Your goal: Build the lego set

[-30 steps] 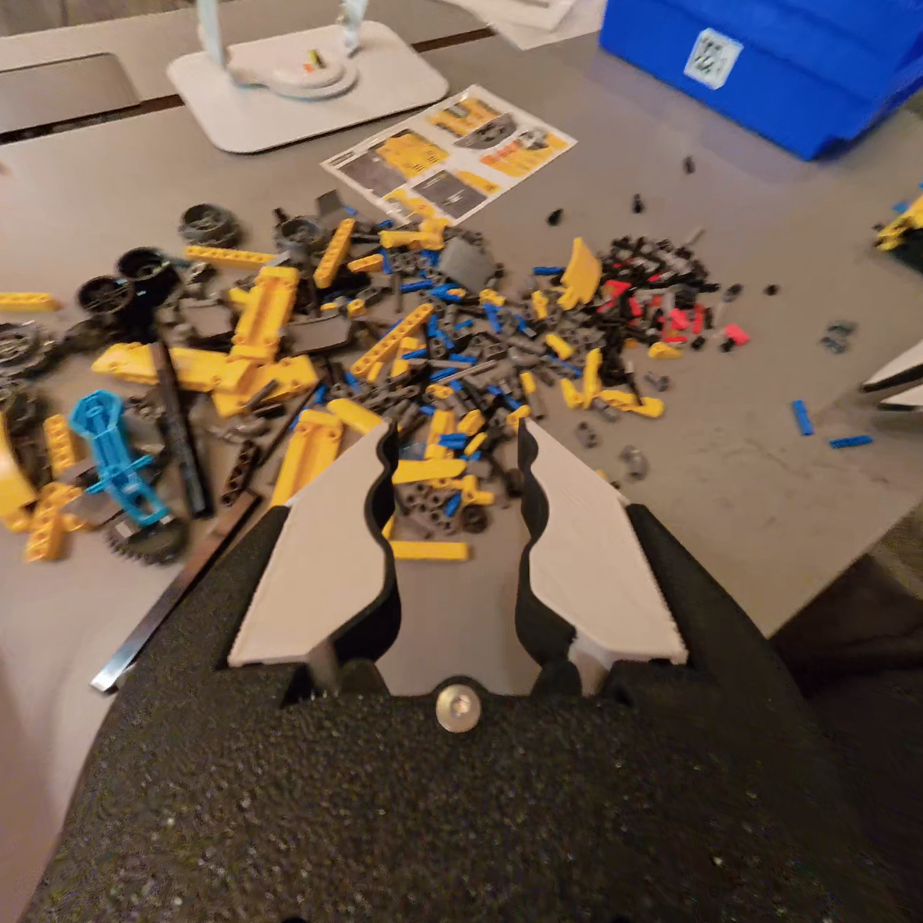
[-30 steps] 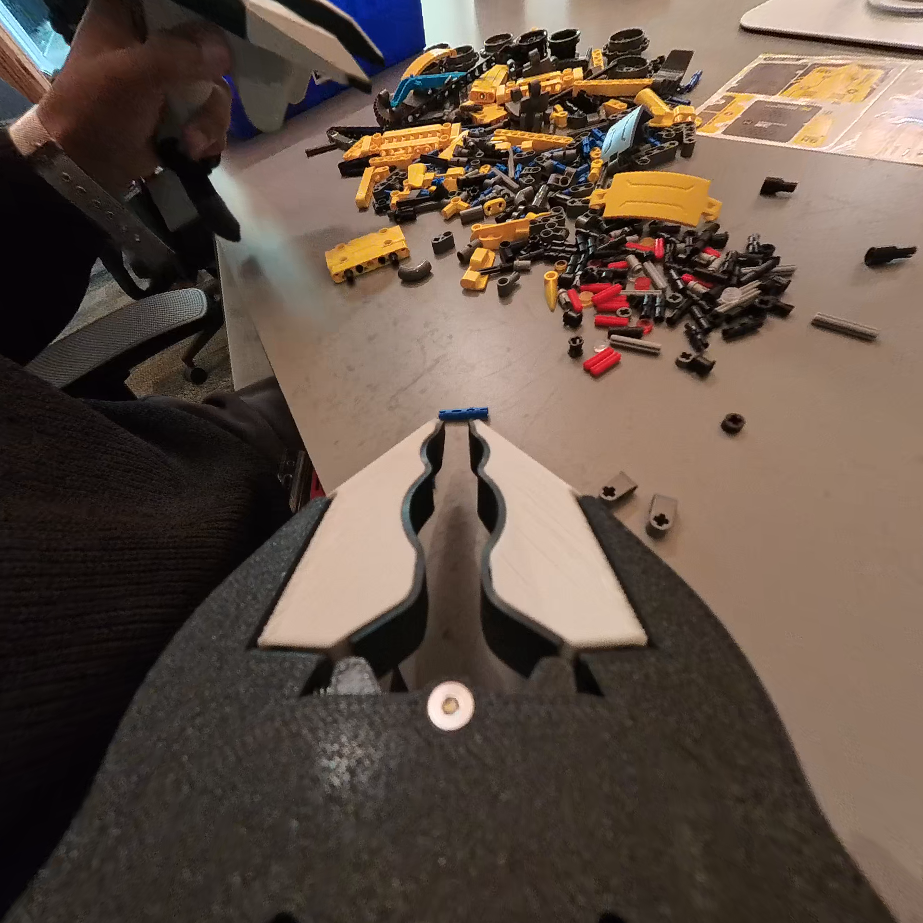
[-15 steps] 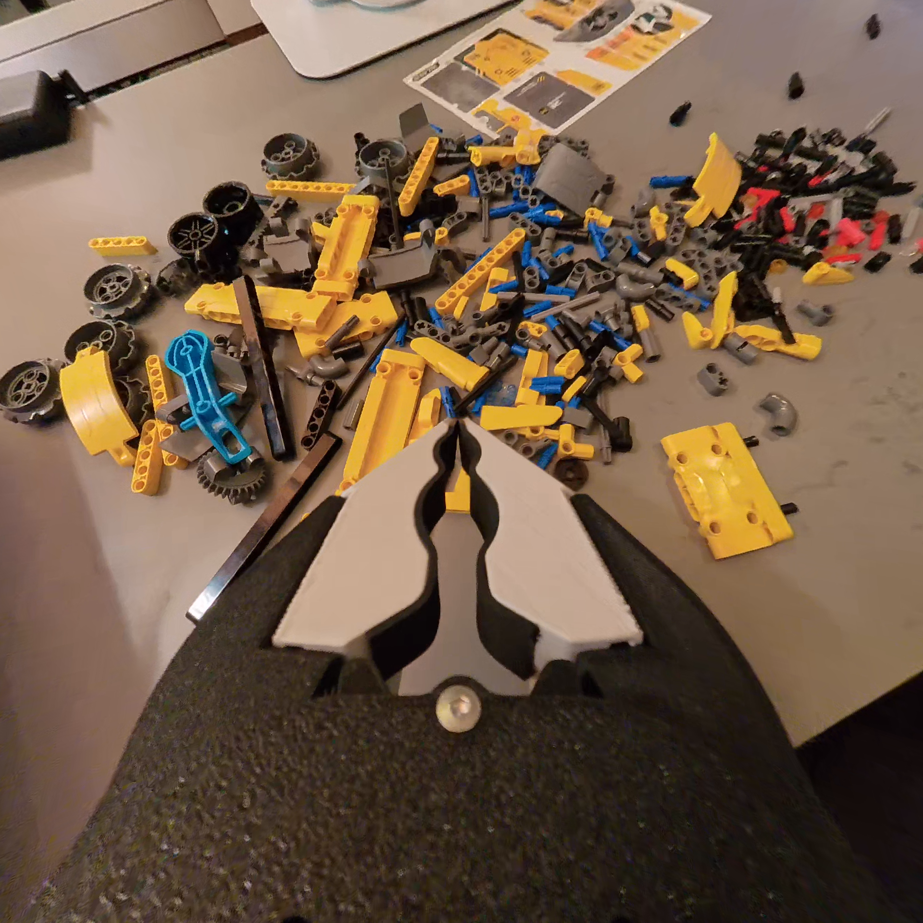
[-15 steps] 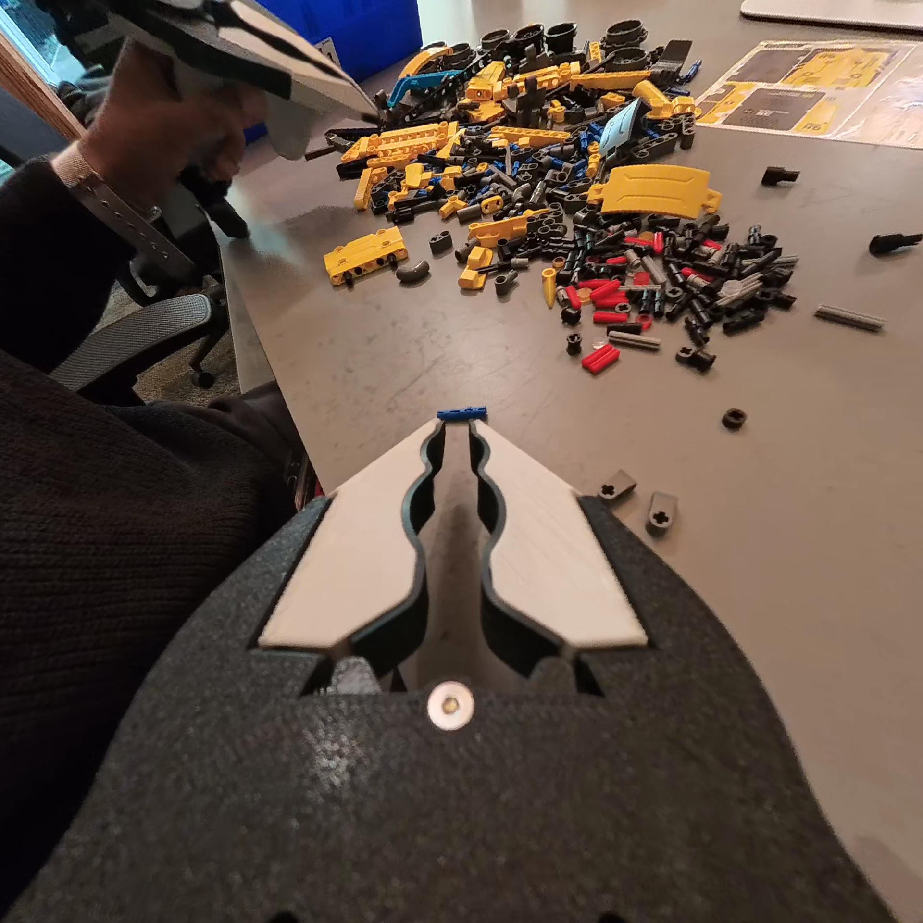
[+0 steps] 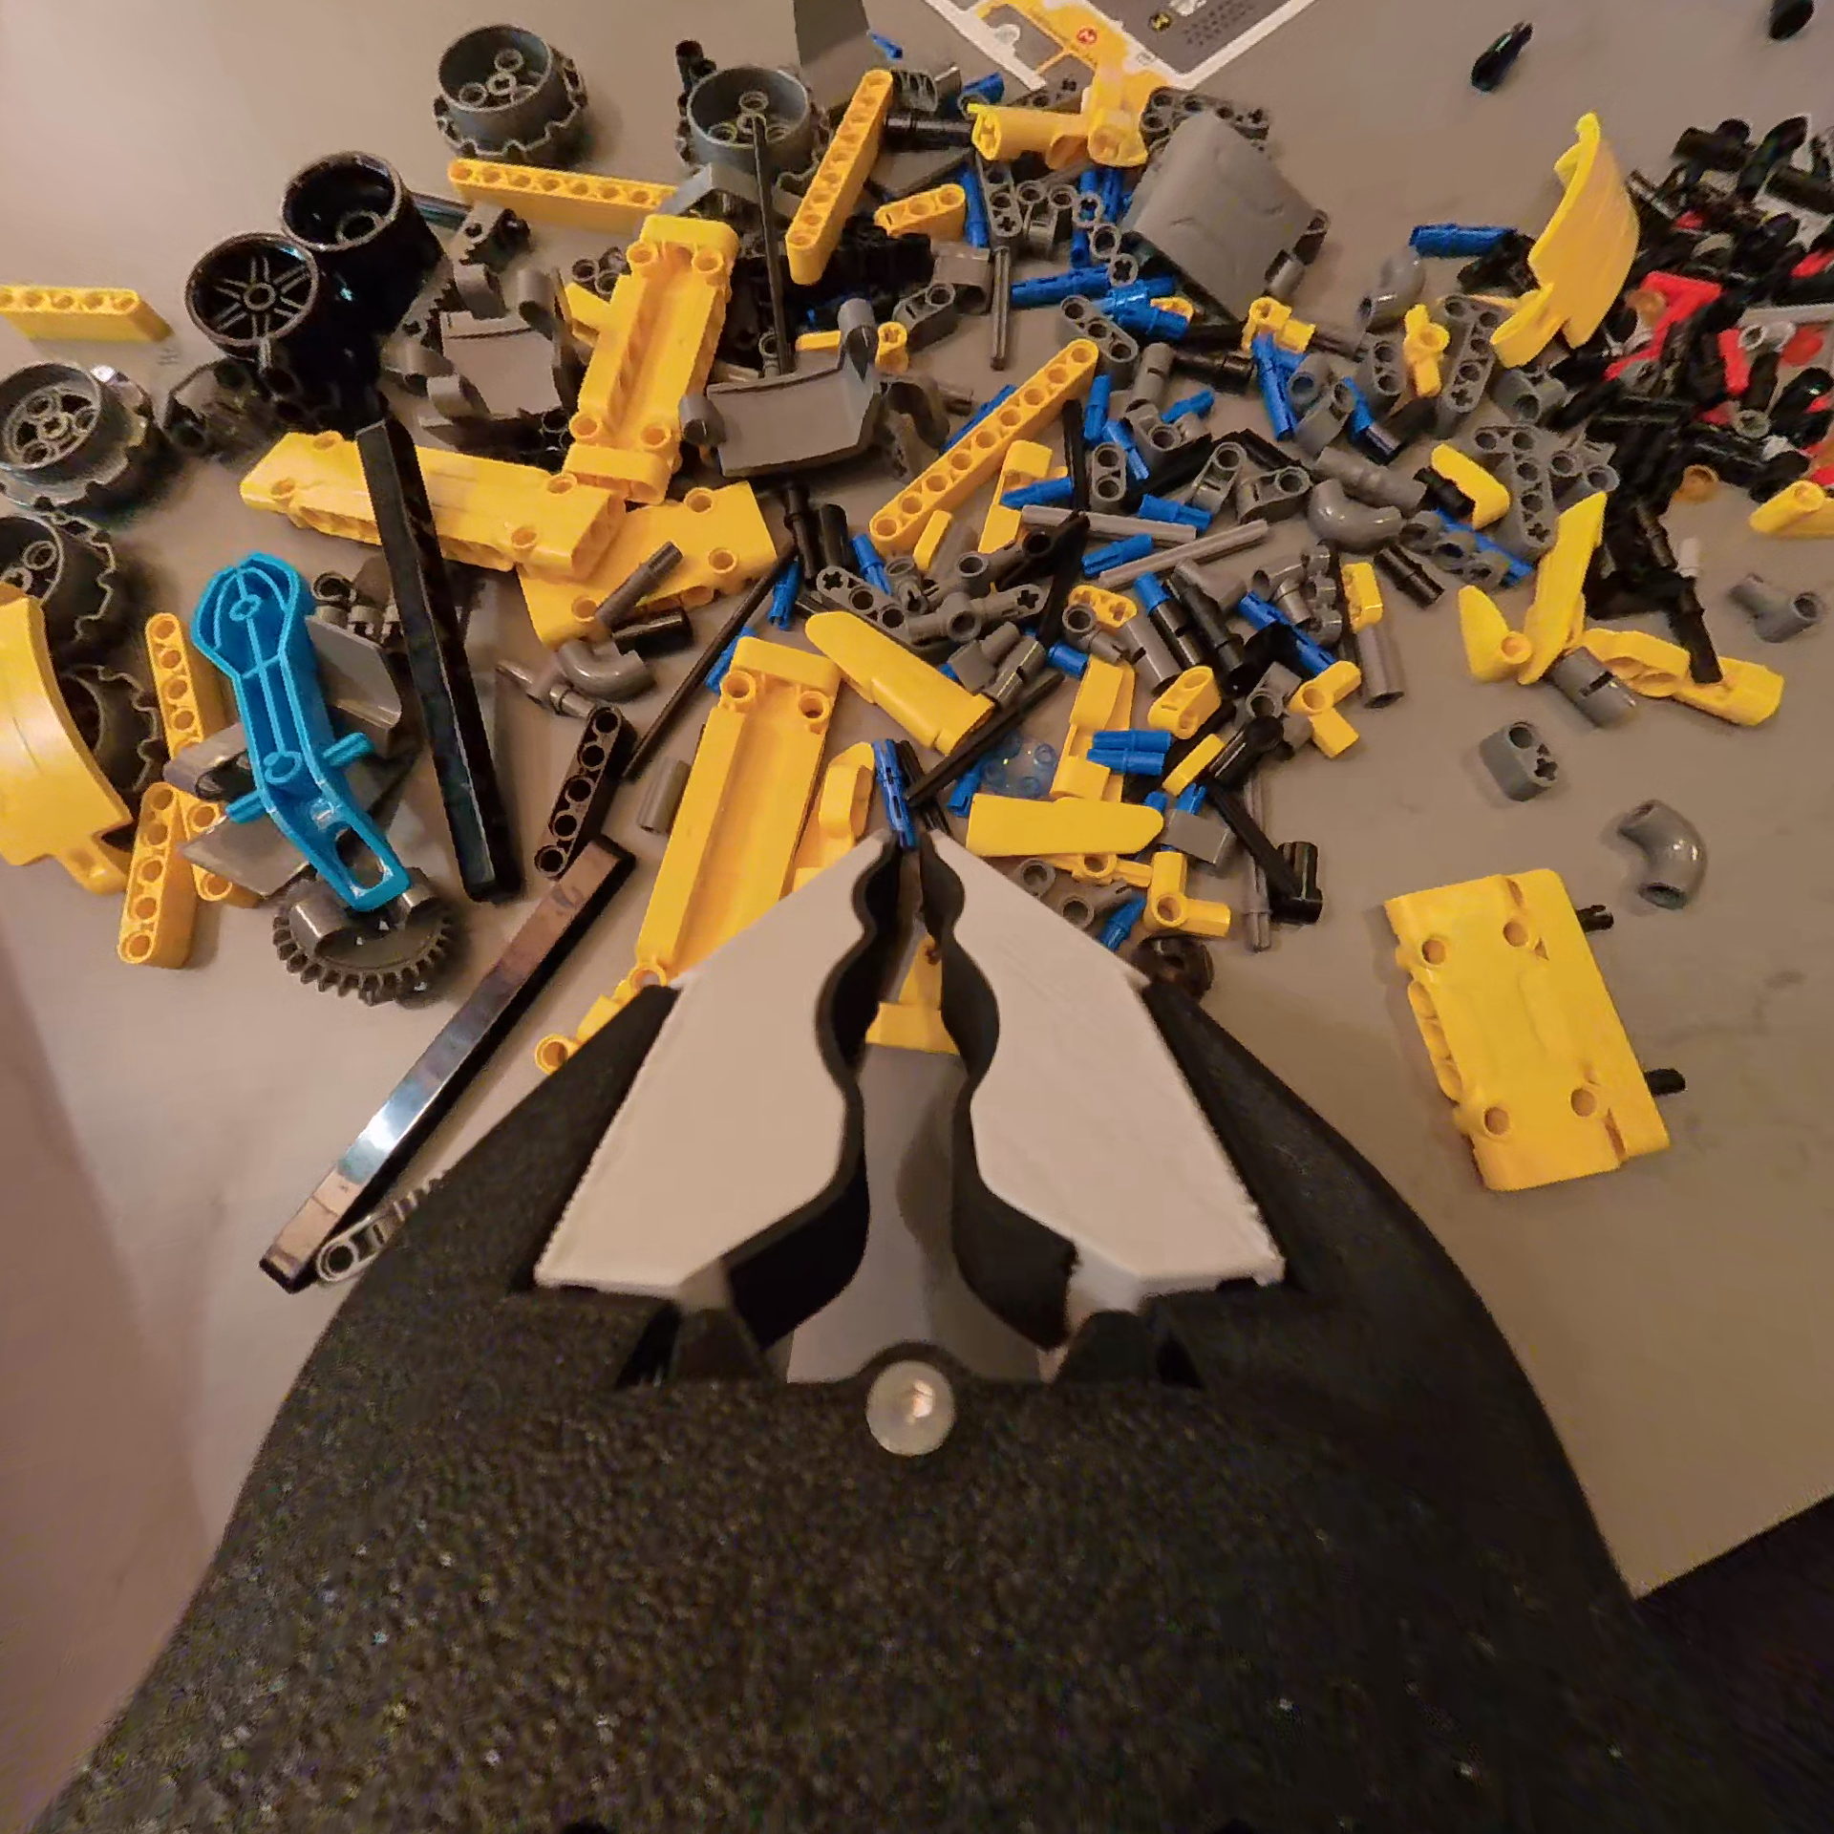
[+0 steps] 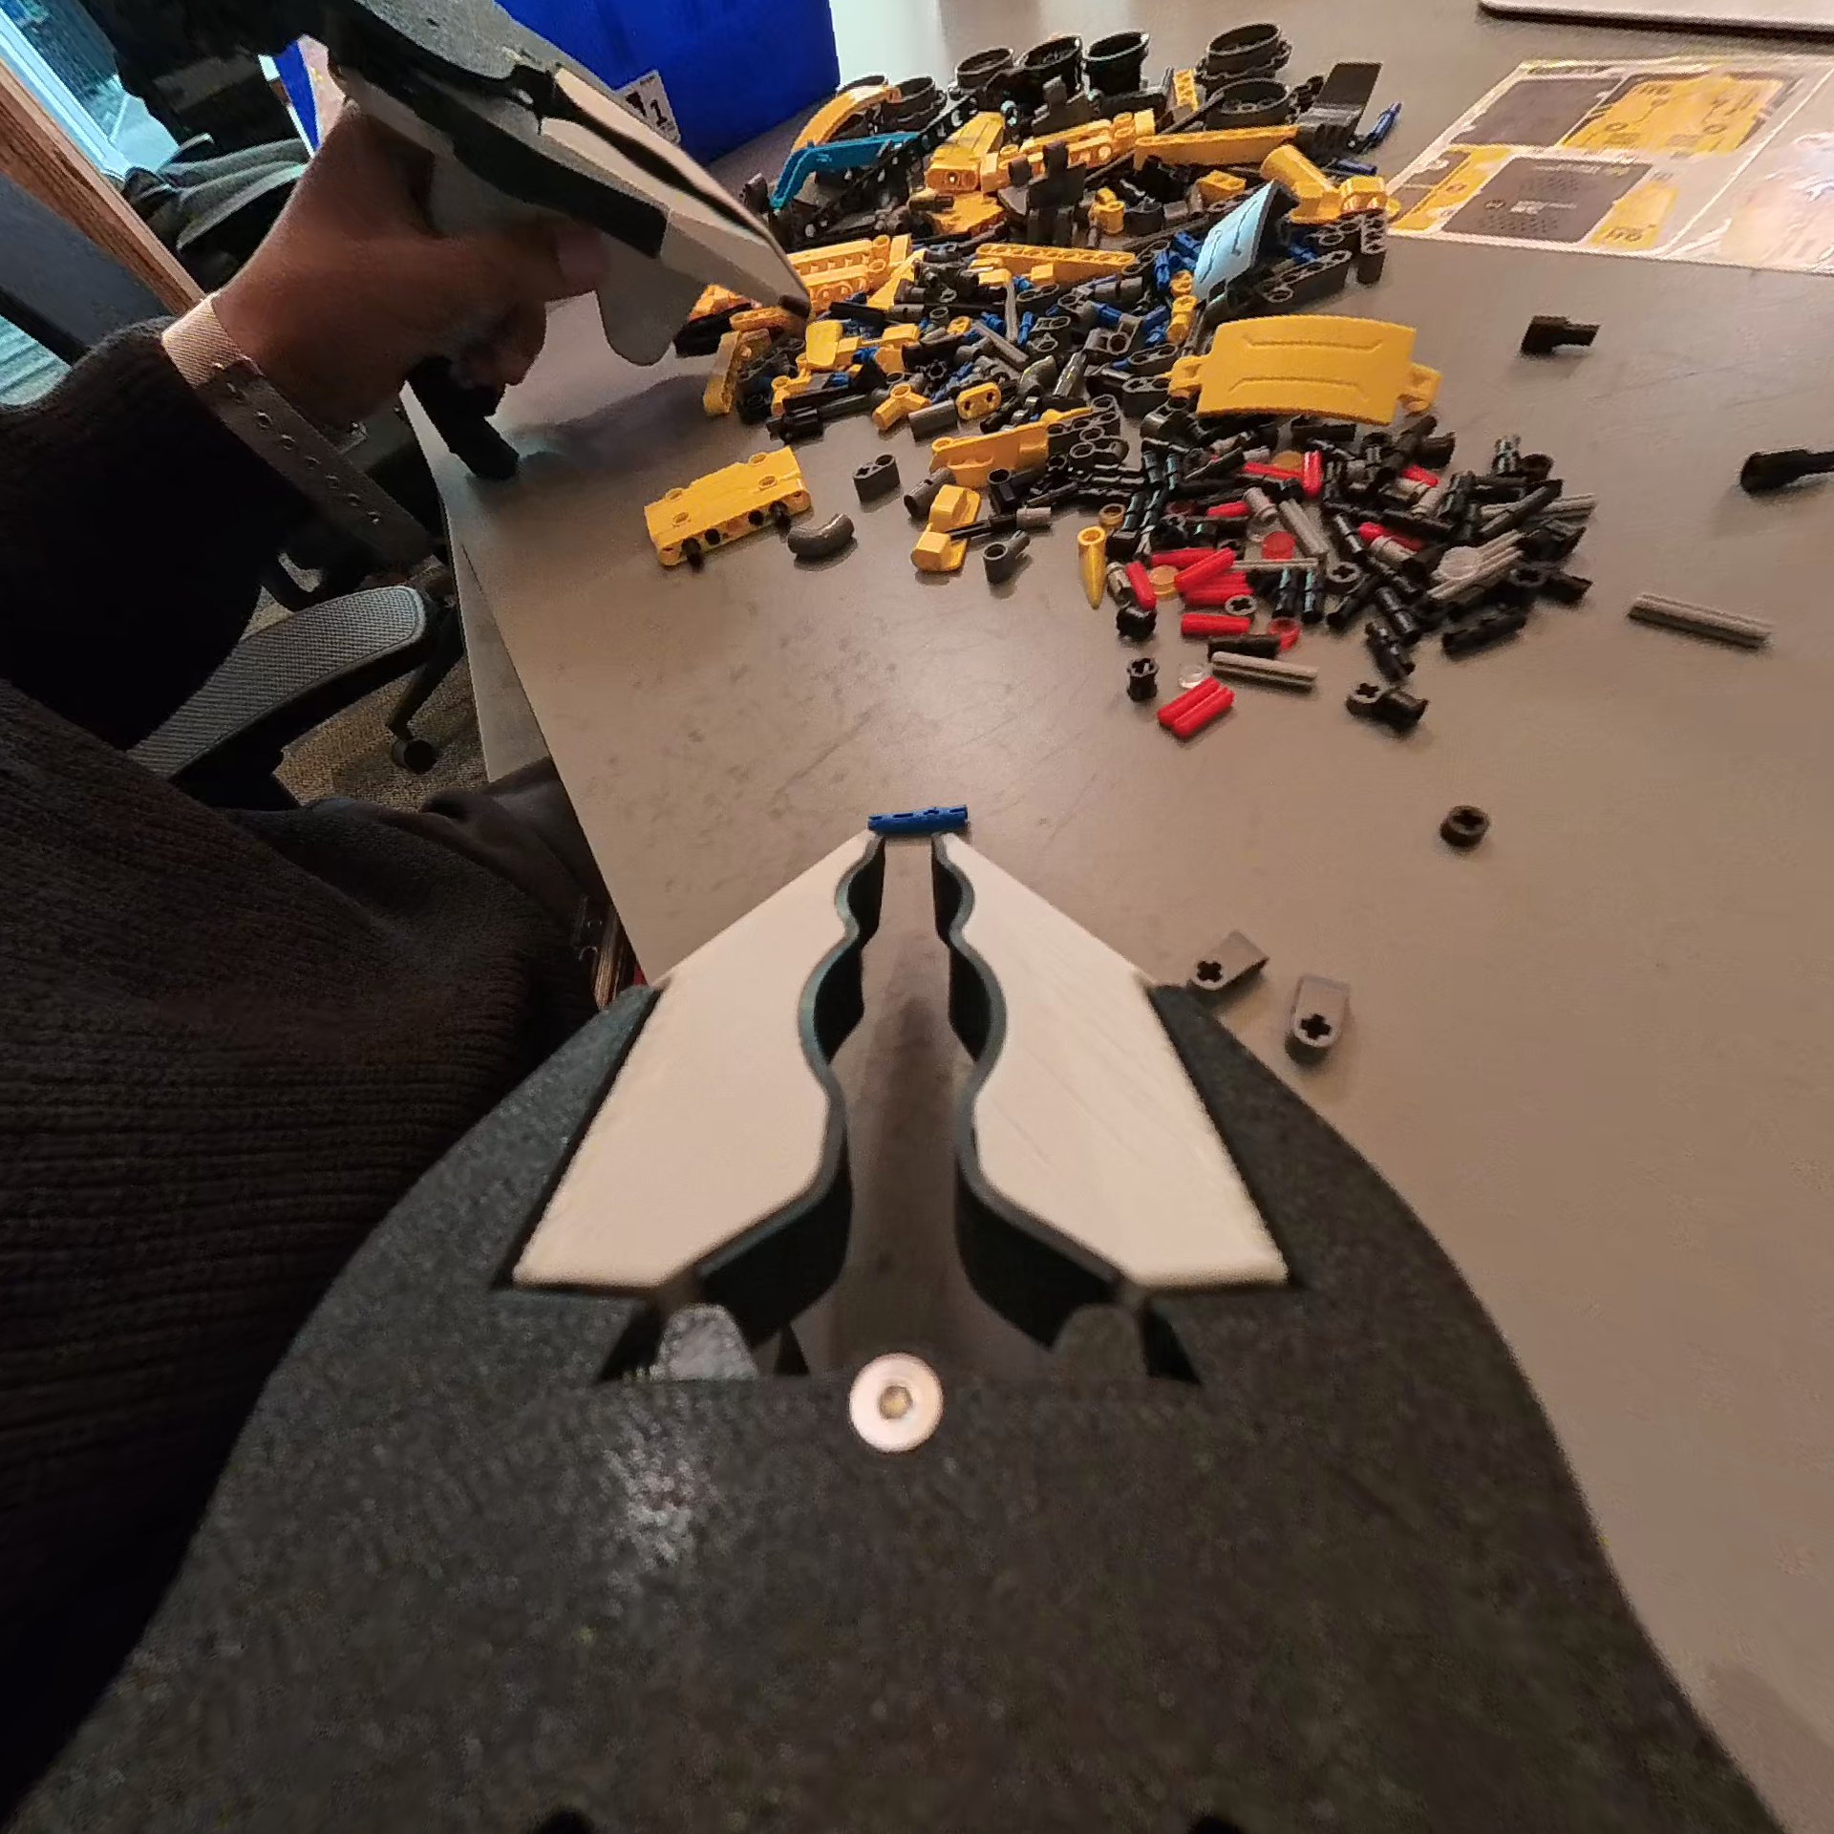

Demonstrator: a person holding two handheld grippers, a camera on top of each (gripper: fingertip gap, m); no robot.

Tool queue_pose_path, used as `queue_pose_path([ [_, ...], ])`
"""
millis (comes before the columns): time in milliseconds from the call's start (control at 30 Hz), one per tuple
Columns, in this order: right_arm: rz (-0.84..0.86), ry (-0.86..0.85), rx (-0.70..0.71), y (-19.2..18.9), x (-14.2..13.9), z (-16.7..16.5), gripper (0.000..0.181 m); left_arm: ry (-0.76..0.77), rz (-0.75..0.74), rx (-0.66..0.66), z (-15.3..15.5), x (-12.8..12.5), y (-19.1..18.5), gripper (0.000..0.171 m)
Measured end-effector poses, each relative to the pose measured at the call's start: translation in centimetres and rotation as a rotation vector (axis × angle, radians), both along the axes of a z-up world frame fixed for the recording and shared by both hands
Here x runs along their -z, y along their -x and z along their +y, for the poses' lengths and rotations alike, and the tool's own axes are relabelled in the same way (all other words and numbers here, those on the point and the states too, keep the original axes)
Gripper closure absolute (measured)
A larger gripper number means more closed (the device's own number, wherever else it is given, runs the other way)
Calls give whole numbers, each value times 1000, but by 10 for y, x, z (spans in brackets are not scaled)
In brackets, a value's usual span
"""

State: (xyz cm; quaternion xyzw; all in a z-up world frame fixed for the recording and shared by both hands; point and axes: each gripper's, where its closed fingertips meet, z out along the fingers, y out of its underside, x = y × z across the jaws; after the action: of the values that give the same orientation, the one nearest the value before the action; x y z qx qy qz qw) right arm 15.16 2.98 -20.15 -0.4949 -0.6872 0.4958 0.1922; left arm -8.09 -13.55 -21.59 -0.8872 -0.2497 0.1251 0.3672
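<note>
My left gripper (image 5: 905, 844) is shut, low over a heap of yellow, grey, black and blue building pieces (image 5: 992, 496). A small blue pin (image 5: 893, 784) sticks out forward from between its tips, next to a long yellow panel (image 5: 739, 824). In the right wrist view the left gripper (image 6: 784, 288), held by a hand (image 6: 397, 288), touches the near left side of the heap (image 6: 1092, 327). My right gripper (image 6: 917, 839) is shut on a small blue pin (image 6: 917, 821), held crosswise at its tips above bare grey table (image 6: 893, 645).
A yellow panel (image 5: 1528, 1022) and a long black beam (image 5: 466, 1052) lie close to the left gripper. Two grey connectors (image 6: 1226, 963) lie right of the right gripper. A printed sheet (image 6: 1628, 169), a blue bin (image 6: 695, 60) and an office chair (image 6: 288, 655) border the table. The grippers' ends are close to 30 cm from one another.
My left gripper went from open to shut and moved forward and down into the heap, where a blue pin now shows at its tips. The right gripper stays still with its blue pin.
</note>
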Motion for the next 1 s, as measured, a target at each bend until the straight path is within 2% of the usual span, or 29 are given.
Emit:
queue_pose_path([
  [133, -2, 3, -3, 0, 0, 0, 172, 30, 17, -5, 0, 3, 3, 160],
  [1000, -3, 9, -11, -1, 0, -1, 172, 138, 21, 113, 11, 8, 7, 161],
])
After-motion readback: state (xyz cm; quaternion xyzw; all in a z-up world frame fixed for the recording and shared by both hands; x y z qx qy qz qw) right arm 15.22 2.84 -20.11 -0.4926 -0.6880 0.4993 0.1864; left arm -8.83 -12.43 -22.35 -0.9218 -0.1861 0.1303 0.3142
